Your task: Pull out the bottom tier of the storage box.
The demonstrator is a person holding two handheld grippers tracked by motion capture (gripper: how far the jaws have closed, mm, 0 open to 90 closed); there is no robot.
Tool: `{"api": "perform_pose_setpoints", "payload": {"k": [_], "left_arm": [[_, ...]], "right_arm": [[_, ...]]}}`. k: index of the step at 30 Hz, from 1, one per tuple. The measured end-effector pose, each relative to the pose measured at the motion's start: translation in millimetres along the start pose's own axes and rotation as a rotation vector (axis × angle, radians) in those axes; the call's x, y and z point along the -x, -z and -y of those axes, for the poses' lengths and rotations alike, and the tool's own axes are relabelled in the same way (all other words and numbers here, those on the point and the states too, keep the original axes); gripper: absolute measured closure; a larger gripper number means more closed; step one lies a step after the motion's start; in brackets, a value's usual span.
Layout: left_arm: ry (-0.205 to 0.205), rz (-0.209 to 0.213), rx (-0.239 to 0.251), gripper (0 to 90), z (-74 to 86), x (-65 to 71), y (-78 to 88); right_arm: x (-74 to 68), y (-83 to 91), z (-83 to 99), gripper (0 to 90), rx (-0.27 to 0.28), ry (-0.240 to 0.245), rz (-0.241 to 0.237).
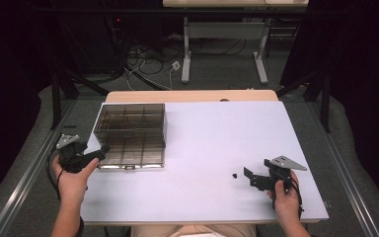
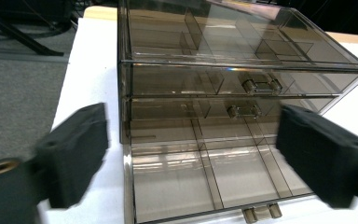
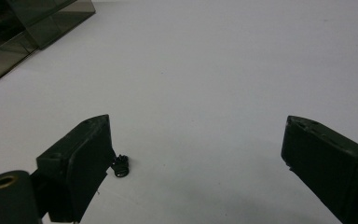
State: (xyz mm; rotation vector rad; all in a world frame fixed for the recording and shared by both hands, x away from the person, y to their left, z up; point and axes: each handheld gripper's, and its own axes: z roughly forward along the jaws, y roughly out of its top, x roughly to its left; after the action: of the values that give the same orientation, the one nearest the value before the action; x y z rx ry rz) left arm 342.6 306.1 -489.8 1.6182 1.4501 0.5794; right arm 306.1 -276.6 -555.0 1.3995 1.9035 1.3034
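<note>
The table (image 1: 202, 148) in front of me has a white top, and the biggest thing on it is the smoky clear drawer box (image 1: 131, 136) at its left side. The box has three drawers; the bottom drawer (image 2: 205, 182) is pulled out toward me and its compartments look bare, while the two above it sit shut with their small handles facing me.

My left tongs (image 1: 96, 154) rest at the box's near left corner, jaws wide, one on either side of the open drawer as I look along them, gripping nothing.

My right tongs (image 1: 249, 175) lie low over the table's right part, well apart from the box, jaws wide too and holding nothing.

The small black part (image 3: 120, 166) lies on the bare table just beside my right tongs' left jaw, outside the gap.
</note>
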Motion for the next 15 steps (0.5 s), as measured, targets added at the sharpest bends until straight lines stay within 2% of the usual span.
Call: {"api": "perform_pose_setpoints", "payload": {"k": [2, 4, 7, 12, 15], "left_arm": [[-0.009, 0.008, 0.005, 4.3, -0.2, 1.6, -0.4], [-0.020, 0.021, 0.002, 0.4, -0.3, 3.8, -0.8], [-0.052, 0.028, -0.010, 0.4, -0.2, 6.5, -2.2], [-0.051, 0.058, 0.012, 0.4, 1.9, 8.3, -0.5], [-0.088, 0.073, 0.027, 0.4, 4.3, 10.2, 1.8]], "right_arm": [[0.2, 1.0, 0.2, 8.4, -0.011, 0.003, 0.013], [0.3, 0.9, 0.3, 8.4, 0.000, 0.002, 0.005], [0.1, 0.6, 0.4, 8.4, -0.011, 0.011, 0.011], [-3.7, -3.7, 1.0, 8.5, -0.016, 0.019, 0.009], [-5.7, -4.1, 0.8, 8.4, -0.026, 0.039, 0.009]]}}
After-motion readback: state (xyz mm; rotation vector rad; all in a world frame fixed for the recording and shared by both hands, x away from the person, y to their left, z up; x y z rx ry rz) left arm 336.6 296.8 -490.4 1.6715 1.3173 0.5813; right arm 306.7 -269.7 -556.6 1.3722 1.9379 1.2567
